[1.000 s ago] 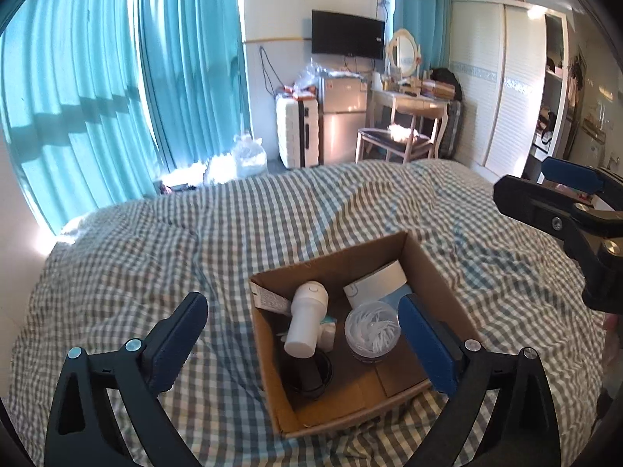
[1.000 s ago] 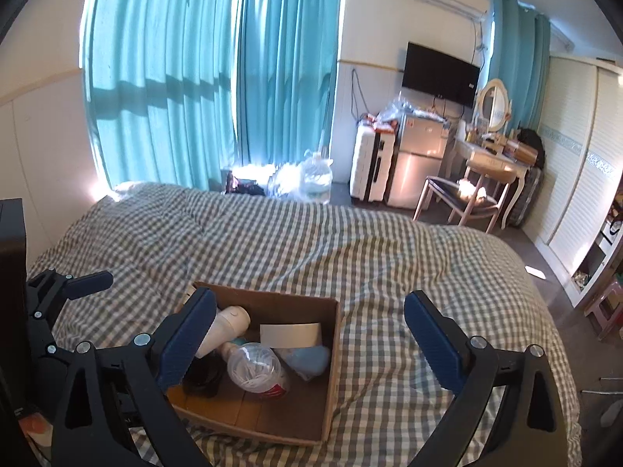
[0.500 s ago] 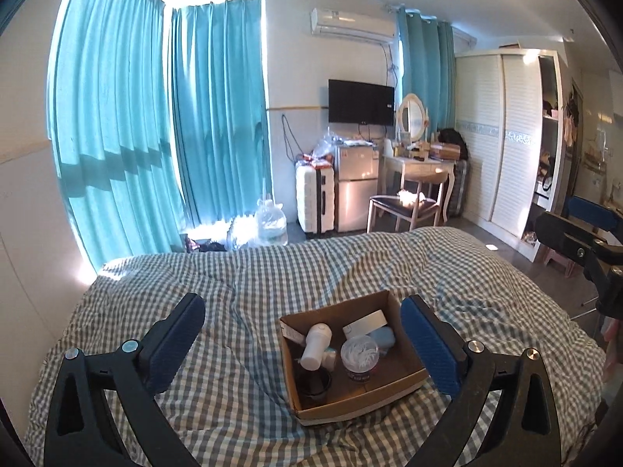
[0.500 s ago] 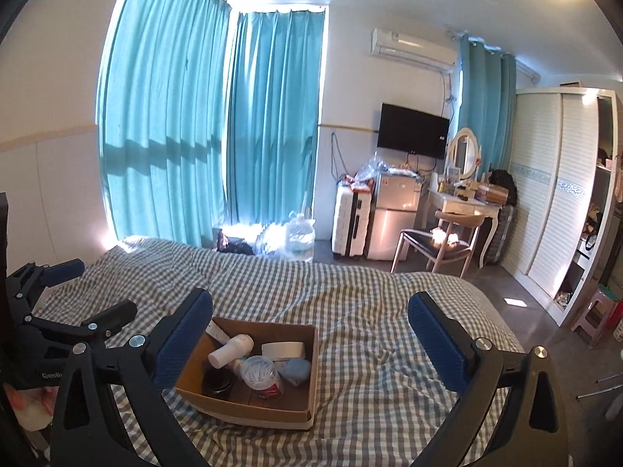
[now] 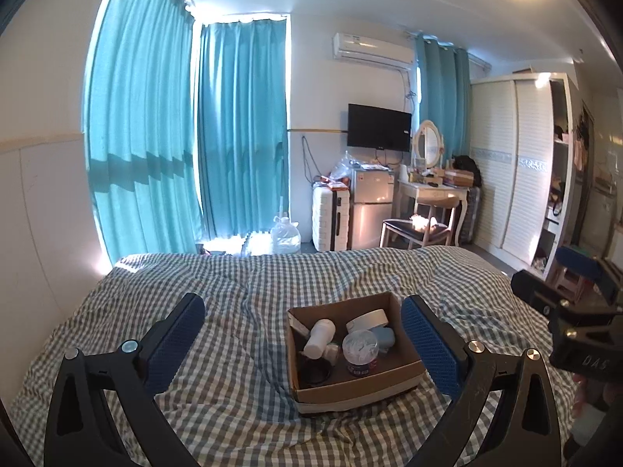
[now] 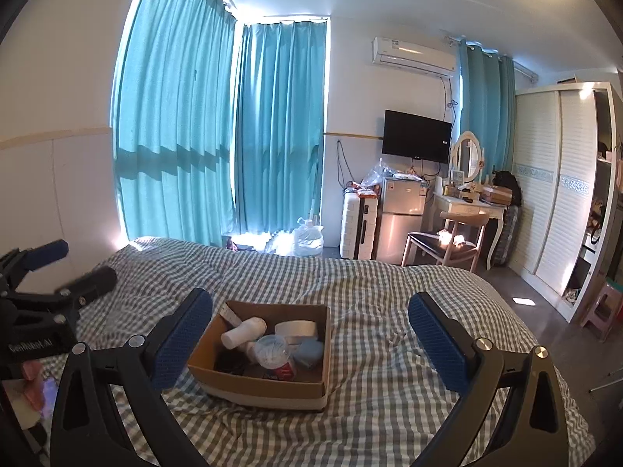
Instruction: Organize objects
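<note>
An open cardboard box (image 5: pixel 352 385) sits on the checked bed cover. It holds a white bottle (image 5: pixel 319 336), a clear round tub (image 5: pixel 360 347), a white roll (image 5: pixel 368 316), a blue item (image 5: pixel 383 335) and a black round thing (image 5: pixel 313 369). My left gripper (image 5: pixel 303 340) is open and empty, well back from the box. My right gripper (image 6: pixel 309 336) is open and empty too, also held back. The box also shows in the right wrist view (image 6: pixel 264 385). Each gripper shows at the edge of the other's view.
The bed (image 5: pixel 241 292) fills the foreground. Beyond its far edge stand teal curtains (image 5: pixel 241 128), a water jug (image 5: pixel 286 237), a white suitcase (image 5: pixel 331 216), a small fridge (image 5: pixel 372 208), a chair (image 5: pixel 418 225), a dressing table (image 5: pixel 432 190) and a wardrobe (image 5: pixel 518 163).
Both grippers have pulled back and up from the box, which now looks smaller and farther away. Both stay open. The box contents have not moved.
</note>
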{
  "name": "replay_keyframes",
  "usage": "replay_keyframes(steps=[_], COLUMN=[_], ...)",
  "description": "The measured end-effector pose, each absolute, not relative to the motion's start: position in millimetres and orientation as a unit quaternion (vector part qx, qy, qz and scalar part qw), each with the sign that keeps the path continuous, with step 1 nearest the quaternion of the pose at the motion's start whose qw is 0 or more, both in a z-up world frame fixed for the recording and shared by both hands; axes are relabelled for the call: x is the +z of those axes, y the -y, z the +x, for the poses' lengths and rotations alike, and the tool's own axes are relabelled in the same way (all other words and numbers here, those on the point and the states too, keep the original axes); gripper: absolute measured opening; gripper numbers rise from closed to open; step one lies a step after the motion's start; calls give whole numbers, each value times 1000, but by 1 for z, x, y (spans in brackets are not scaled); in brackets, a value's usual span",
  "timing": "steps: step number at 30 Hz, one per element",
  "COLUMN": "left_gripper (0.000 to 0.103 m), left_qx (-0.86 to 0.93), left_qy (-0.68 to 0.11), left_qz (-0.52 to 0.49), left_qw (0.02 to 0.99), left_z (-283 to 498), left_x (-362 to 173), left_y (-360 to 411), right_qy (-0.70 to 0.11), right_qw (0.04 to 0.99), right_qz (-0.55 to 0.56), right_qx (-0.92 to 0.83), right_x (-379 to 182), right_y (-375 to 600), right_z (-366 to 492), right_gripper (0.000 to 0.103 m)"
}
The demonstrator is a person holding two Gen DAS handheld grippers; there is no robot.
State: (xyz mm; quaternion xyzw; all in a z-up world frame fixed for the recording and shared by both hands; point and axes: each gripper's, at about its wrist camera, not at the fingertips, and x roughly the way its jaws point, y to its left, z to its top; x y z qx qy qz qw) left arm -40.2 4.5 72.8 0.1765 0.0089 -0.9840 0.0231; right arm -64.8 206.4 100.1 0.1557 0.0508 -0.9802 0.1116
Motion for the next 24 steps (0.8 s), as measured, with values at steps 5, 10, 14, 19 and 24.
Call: replay_keyframes(steps=[5,10,14,19,24], left_gripper=[103,103,103,103,103], left_qx=[-984,-983,-982,-981,-981], left_qy=[9,11,13,19,24], left_qz=[174,179,185,189,187], left_qw=[44,47,42,41,39], left_z=[-42,-43,-42,-41,-38], left_x=[39,8,-9,-18,-20], left_y=[-5,-6,-10,-14,-16], right_qy=[-66,-57,-59,-53,-56], right_qw=[101,98,92,90,89], right_qz=[152,147,147,164,172], right_qx=[-981,-983,-983,-981,-979], right_x=[62,34,17,-1,-10], right_y=[-207,-211,-213,-216,-213], right_z=[-69,-71,-71,-72,-72], right_gripper=[101,101,101,101,101])
